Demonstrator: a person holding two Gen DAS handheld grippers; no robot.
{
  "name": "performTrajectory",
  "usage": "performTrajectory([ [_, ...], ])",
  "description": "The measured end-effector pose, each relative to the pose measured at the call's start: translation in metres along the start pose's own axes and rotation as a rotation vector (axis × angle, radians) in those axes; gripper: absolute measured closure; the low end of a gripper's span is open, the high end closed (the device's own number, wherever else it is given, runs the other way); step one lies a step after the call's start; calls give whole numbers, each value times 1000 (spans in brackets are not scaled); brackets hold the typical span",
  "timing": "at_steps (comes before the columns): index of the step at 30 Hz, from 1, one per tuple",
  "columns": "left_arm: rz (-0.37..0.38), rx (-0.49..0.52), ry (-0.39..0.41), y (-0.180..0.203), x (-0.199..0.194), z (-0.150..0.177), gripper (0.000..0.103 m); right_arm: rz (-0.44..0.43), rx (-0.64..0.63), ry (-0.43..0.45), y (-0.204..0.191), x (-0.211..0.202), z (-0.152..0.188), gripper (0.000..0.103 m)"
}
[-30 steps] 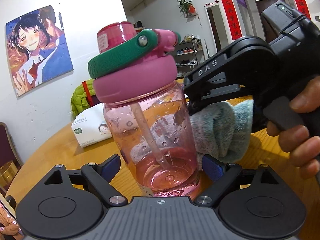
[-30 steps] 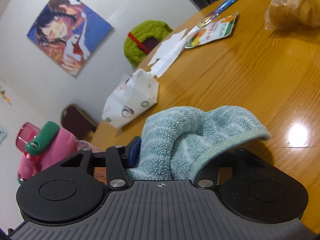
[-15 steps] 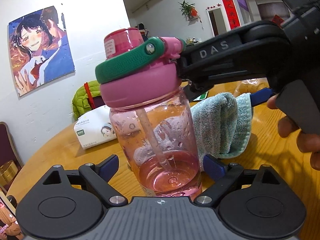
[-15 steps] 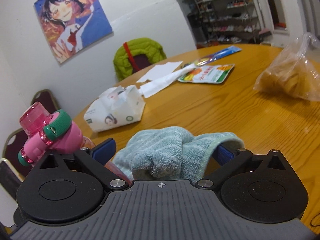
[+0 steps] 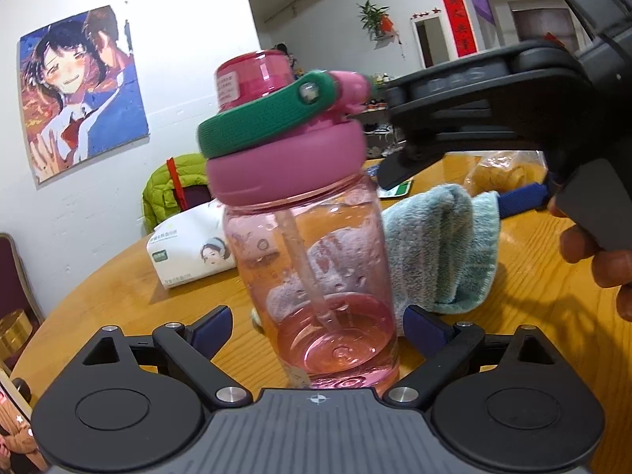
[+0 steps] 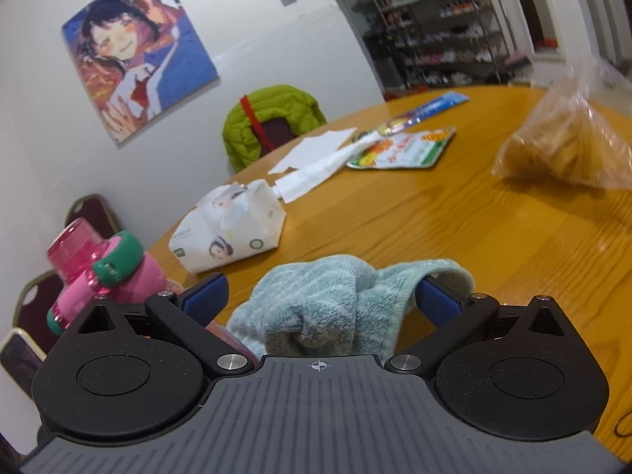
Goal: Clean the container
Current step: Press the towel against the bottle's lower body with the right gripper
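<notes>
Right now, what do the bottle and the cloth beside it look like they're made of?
Bottle: clear pink plastic, glossy, by its see-through wall and droplets; matte pink lid. Cloth: pale teal terry, probably microfibre, by its fuzzy looped pile.

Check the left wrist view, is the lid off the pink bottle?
No, the pink lid sits on the pink bottle, with its green strap on top.
</notes>
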State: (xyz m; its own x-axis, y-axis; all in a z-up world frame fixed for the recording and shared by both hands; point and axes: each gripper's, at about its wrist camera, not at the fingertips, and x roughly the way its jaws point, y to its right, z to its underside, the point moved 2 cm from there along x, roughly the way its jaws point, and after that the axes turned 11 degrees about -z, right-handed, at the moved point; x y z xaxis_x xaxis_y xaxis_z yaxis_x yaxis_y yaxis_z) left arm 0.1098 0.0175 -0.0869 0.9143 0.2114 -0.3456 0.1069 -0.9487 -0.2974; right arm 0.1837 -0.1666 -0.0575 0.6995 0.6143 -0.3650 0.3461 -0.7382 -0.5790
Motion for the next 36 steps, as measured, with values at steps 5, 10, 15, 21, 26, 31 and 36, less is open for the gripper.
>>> performTrajectory([
  [5, 12, -34, -22, -4, 3, 2, 6, -91, 79, 38, 18, 0, -1, 0],
  [10, 15, -27, -32, -6, 8, 1, 6, -76, 63, 50, 24, 9, 0, 0],
  [15, 24, -35, -30, -10, 11, -2, 6, 43, 2, -46, 17, 25, 7, 0],
  [21, 25, -37, -40, -14, 17, -3, 6, 39, 25, -50, 17, 29, 7, 0],
  [26, 27, -36, -42, -15, 19, -2, 6, 19, -22, -42, 10, 34, 9, 0],
  [31, 30, -35, -39, -12, 16, 1, 6, -5, -85, -35, 5, 35, 8, 0],
  [36, 35, -31, -32, -3, 7, 9, 6, 16, -55, -94, 8, 34, 7, 0],
])
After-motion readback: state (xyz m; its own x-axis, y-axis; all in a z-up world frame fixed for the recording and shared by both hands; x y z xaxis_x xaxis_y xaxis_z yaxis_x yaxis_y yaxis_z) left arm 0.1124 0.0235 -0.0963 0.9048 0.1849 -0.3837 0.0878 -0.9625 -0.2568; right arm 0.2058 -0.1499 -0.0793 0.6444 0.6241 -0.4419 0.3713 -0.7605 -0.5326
